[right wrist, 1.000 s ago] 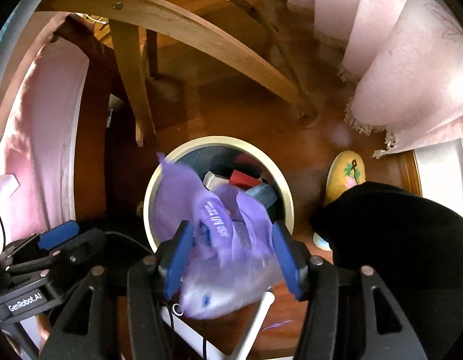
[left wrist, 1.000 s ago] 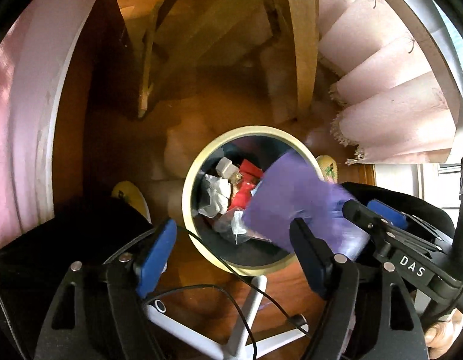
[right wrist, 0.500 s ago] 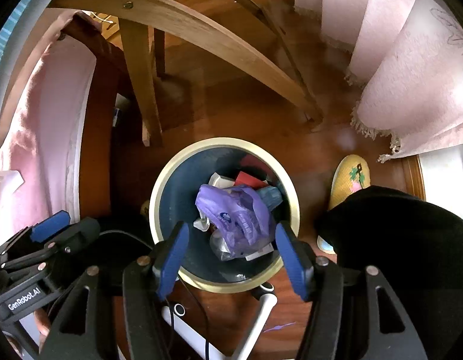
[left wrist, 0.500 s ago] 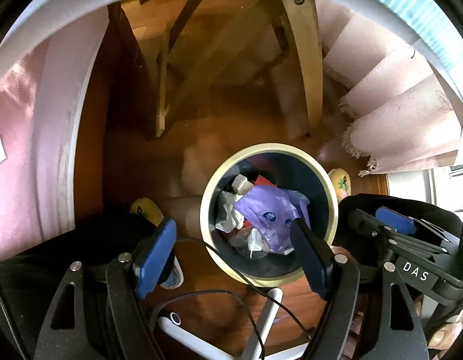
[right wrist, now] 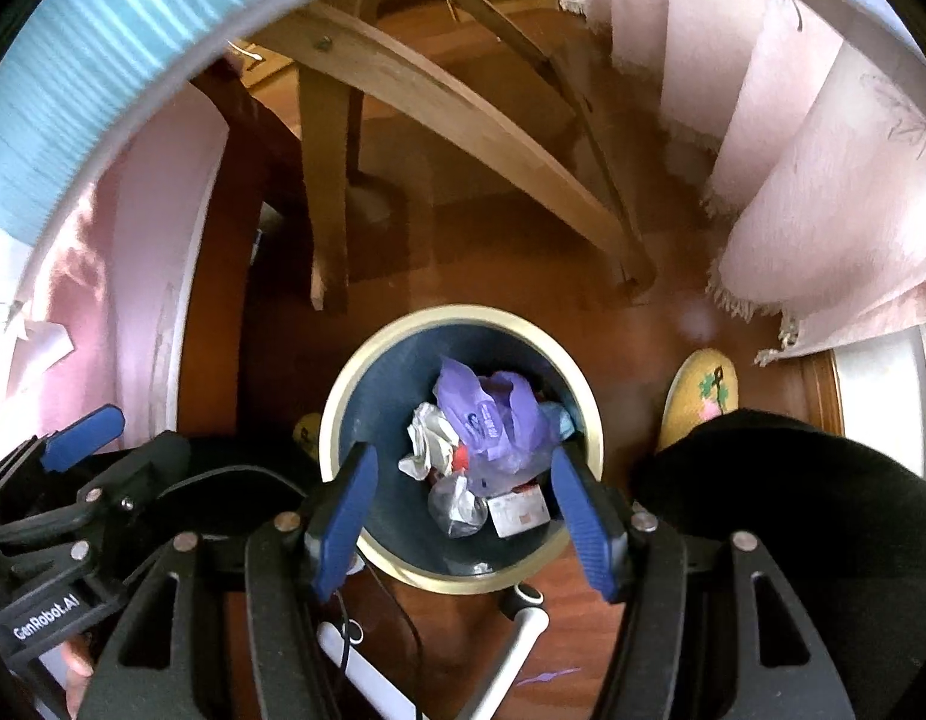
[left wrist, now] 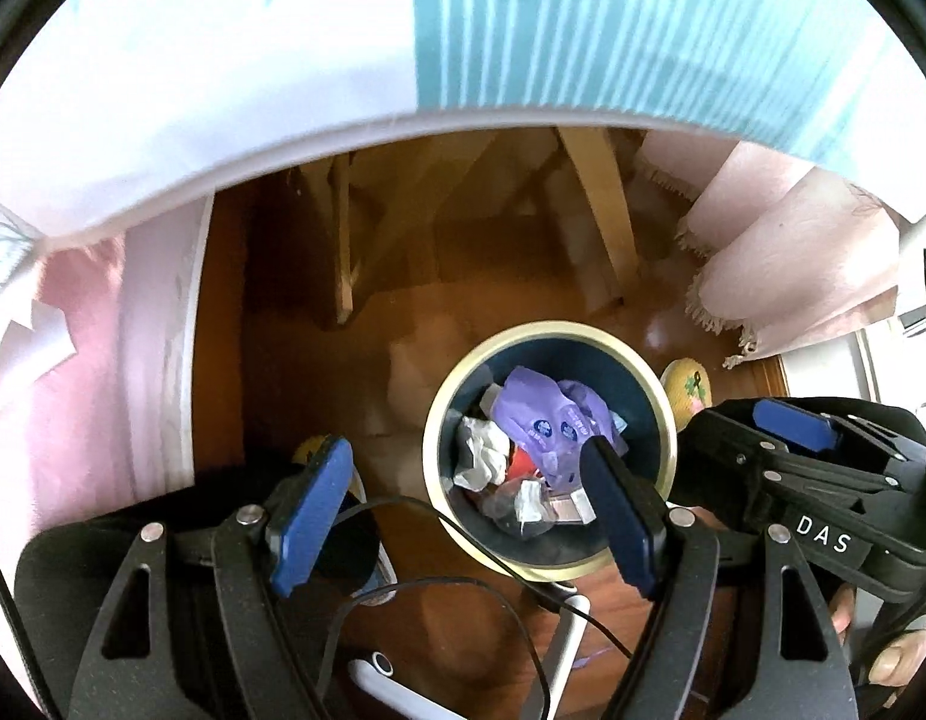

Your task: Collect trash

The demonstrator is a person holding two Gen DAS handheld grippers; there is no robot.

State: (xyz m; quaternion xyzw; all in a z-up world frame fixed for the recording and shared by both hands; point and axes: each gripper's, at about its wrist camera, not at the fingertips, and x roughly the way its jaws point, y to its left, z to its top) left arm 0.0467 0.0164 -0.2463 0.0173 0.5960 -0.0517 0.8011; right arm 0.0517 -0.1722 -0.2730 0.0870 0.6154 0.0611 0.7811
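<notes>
- Purple plastic bag [right wrist: 487,420] lies crumpled in the round bin [right wrist: 337,414], on top of the other trash; free of both claws.
- Bin: cream rim, dark blue inside, standing on the wooden floor [right wrist: 511,294] near wooden legs [right wrist: 322,192].
- Also in the bin: crumpled white paper [right wrist: 430,438], clear wrapper, small box, something red.
- Right claw [right wrist: 463,510] hangs above the bin, pointing down; jaws have just been opening, now wide, nothing between them.
- Left claw [left wrist: 469,516] wide apart, empty, beside the bin rim [left wrist: 430,438].
- Yellow slipper [right wrist: 703,396] on the floor right of the bin.
- Pink fringed cloth [right wrist: 823,228] hangs nearby.
</notes>
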